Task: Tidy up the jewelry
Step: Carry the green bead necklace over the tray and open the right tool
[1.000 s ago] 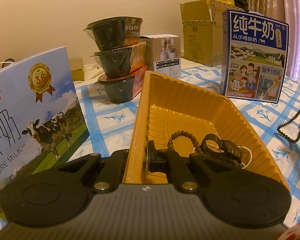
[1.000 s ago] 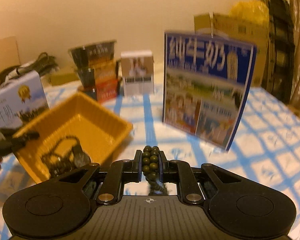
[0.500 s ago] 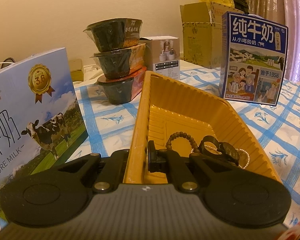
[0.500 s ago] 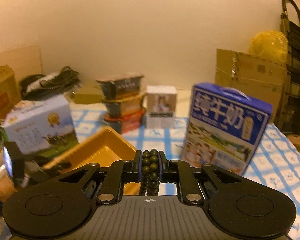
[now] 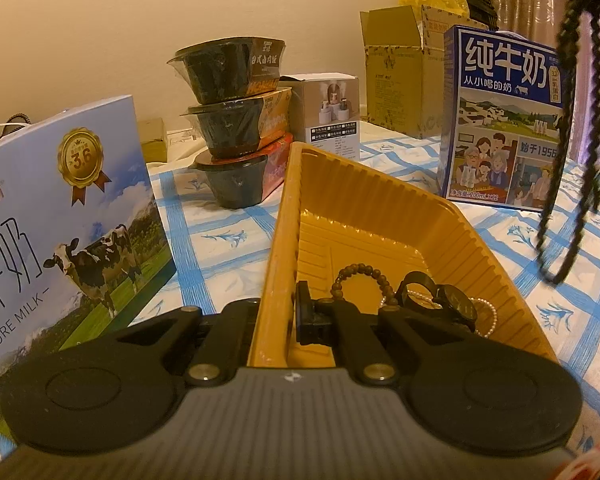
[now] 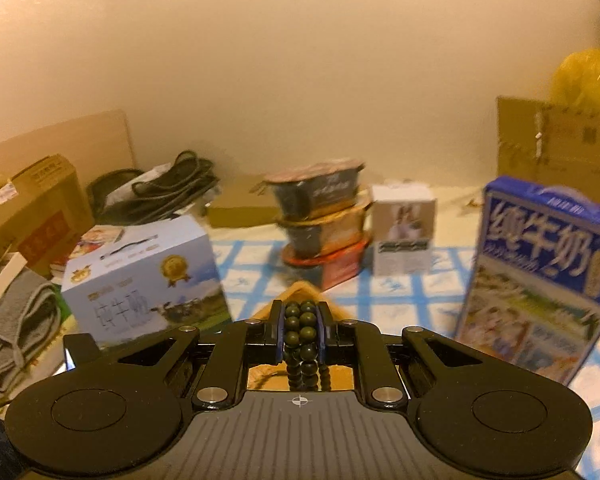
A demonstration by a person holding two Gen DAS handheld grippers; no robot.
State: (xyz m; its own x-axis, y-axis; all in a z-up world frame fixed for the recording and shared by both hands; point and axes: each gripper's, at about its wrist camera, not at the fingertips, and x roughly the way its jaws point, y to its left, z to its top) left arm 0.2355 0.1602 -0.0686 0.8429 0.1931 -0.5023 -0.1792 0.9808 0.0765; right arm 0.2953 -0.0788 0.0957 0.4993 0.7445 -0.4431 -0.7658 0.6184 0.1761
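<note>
Checked tablecloth (image 5: 220, 236); dark-green bead strand (image 6: 302, 332) doubled, pinched in right hand-held gripper (image 6: 300, 330).

The yellow tray (image 5: 364, 200) looks like thin moulded plastic, ribbed on its floor and walls, with a dull sheen. In it lie a bracelet of matt brown wood-like beads (image 5: 360, 276) and a string of small glossy pearly beads (image 5: 486, 312). The dark green bead strand (image 6: 302, 328) is smooth and faintly shiny. The tablecloth (image 5: 220, 232) seems a printed checked fabric. The milk cartons (image 5: 500, 120) are glossy printed cardboard.
</note>
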